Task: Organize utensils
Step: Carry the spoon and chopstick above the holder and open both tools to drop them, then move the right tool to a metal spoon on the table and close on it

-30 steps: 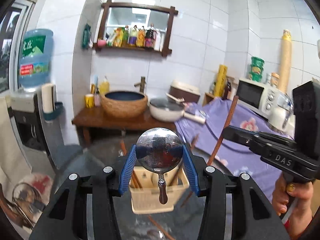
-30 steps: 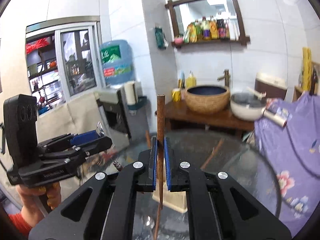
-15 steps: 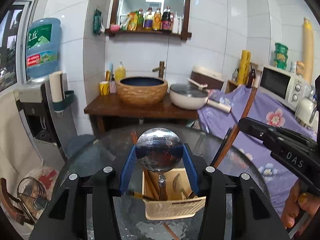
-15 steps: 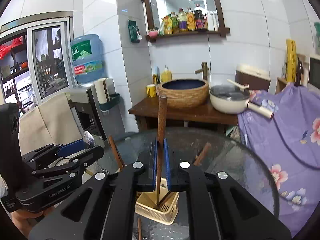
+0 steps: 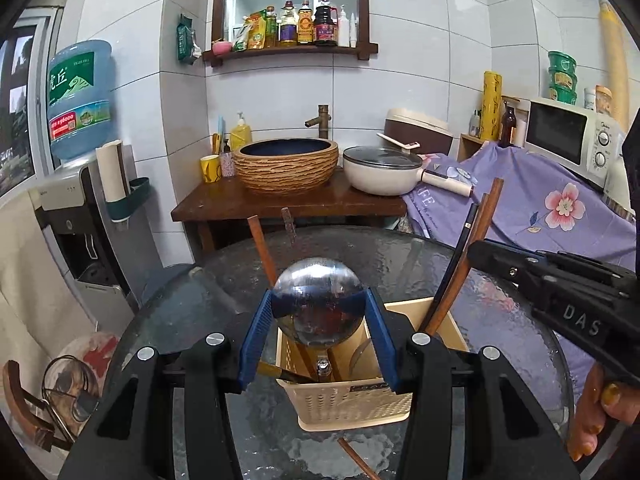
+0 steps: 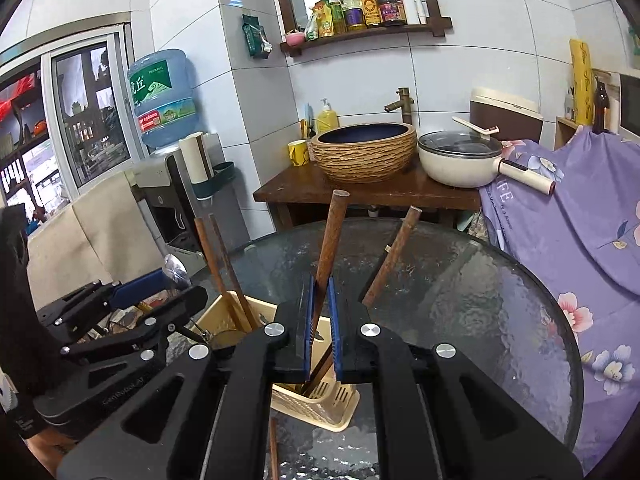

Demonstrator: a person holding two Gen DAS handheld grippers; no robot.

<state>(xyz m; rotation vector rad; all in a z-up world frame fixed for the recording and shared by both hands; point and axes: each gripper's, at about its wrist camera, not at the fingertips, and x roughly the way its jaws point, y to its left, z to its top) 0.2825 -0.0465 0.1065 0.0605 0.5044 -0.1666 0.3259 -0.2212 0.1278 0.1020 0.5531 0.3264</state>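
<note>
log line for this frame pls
left gripper: shut on ladle | right gripper: shut on chopstick | both over basket | table

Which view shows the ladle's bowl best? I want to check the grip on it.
The left wrist view: the ladle bowl sits centred between the left gripper pads, handle down in the basket. The right wrist view shows only a sliver of it, edge-on.

Utensil basket: cream plastic, perforated dot pattern on the wall. Ladle: mirror-bright silver bowl. Chopstick: reddish-brown wood. Left gripper and right gripper: black bodies, blue pads. Tabletop: dark, rippled glass. Cloth: lilac with pink flower print. Basin: tan, ridged outside, dark blue inside. Pan: cream. Mug: yellow.
</note>
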